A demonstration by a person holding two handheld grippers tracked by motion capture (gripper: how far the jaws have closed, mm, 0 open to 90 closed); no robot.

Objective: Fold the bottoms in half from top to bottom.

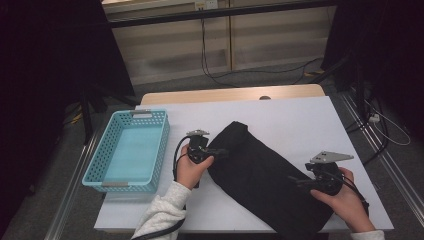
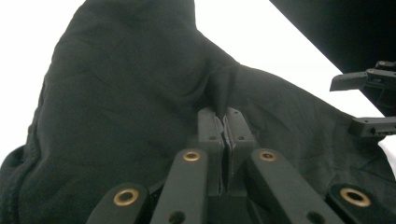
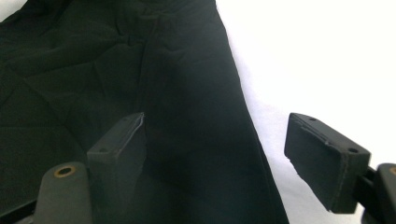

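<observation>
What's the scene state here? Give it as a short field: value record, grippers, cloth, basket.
work item: black fabric garment, lying crumpled and slantwise on the white table
left gripper: jaws shut on a pinched fold of the garment at its left edge
right gripper: jaws open, straddling the garment's right edge, one jaw on the fabric, the other over the table
container: light blue perforated plastic basket, at the table's left, nothing in it
</observation>
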